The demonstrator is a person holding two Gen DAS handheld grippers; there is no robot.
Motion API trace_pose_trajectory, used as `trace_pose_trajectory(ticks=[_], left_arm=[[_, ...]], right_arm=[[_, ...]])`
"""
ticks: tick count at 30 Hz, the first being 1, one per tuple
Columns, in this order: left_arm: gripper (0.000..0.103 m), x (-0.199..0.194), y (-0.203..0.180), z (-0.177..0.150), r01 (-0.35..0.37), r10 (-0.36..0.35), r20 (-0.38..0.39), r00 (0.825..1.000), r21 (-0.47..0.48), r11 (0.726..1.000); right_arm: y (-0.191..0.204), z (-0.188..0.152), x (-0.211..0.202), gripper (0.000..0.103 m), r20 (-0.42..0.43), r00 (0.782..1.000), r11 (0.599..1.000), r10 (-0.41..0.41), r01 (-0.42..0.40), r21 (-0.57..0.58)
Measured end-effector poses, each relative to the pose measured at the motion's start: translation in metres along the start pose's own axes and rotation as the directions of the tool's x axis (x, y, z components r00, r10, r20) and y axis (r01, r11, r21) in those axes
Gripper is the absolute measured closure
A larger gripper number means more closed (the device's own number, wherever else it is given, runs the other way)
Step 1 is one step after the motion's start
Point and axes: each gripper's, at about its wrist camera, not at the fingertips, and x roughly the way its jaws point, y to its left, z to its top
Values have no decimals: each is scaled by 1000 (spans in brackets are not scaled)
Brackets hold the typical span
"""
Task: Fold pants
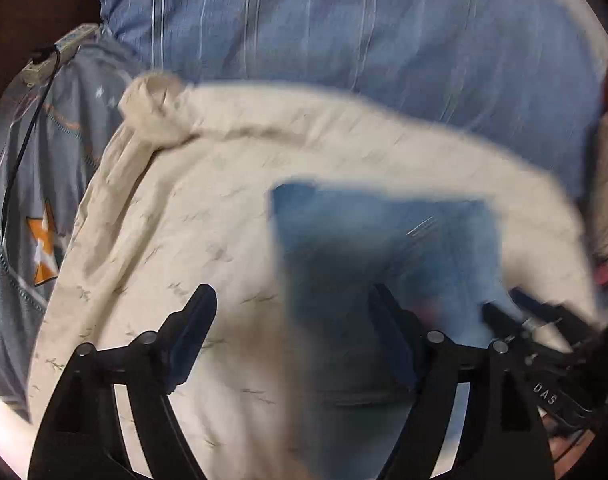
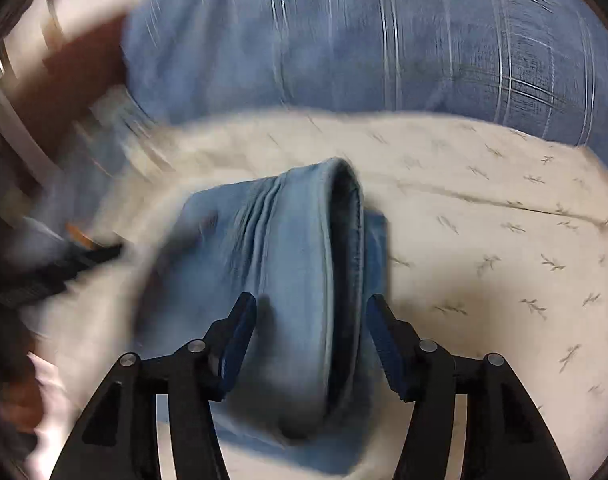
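Note:
Blue denim pants point(image 1: 384, 248) lie folded on a cream sheet point(image 1: 176, 216). In the left wrist view my left gripper point(image 1: 292, 300) is open, its right finger over the denim and its left finger over the sheet. The right gripper point(image 1: 516, 304) shows blurred at the pants' right edge. In the right wrist view the pants point(image 2: 288, 248) are a folded stack with a rolled hem on top. My right gripper point(image 2: 310, 312) is open, its fingers standing either side of the denim fold. Both views are motion-blurred.
A blue striped duvet point(image 1: 344, 40) lies beyond the sheet. A grey cloth with an orange star point(image 1: 44, 240) and a power strip point(image 1: 60, 52) with a black cable are at the left. Dark wood furniture point(image 2: 64, 68) is at the left of the right wrist view.

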Motion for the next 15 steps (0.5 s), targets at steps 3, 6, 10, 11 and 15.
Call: trace_pose_trajectory(ticks=[3,6,10,11,15], left_arm=[[22,0,9,-13,15,-15,25,1000,-8,1000],[21,-17,12,-24,-22,23,92,996,-14,1000],[21,-45,12,-51,-70,71,206,976,-14,997],[20,-51,11,-57,-77,78,229,970,-11,997],[20,-73,6,-86,-78,66,321,945,27,997]], right_arm=[[-7,-9,-22,37,66,997,997,40,-44,64],[-12,-21,-54,19,107,994,996,6,-16,91],[-10,-37,-98,0,123,991,992,-61,46,118],[-11,-45,-108,0,123,990,991,-69,54,125],[-15,-76,-137,0,147,985,988,-89,69,141]])
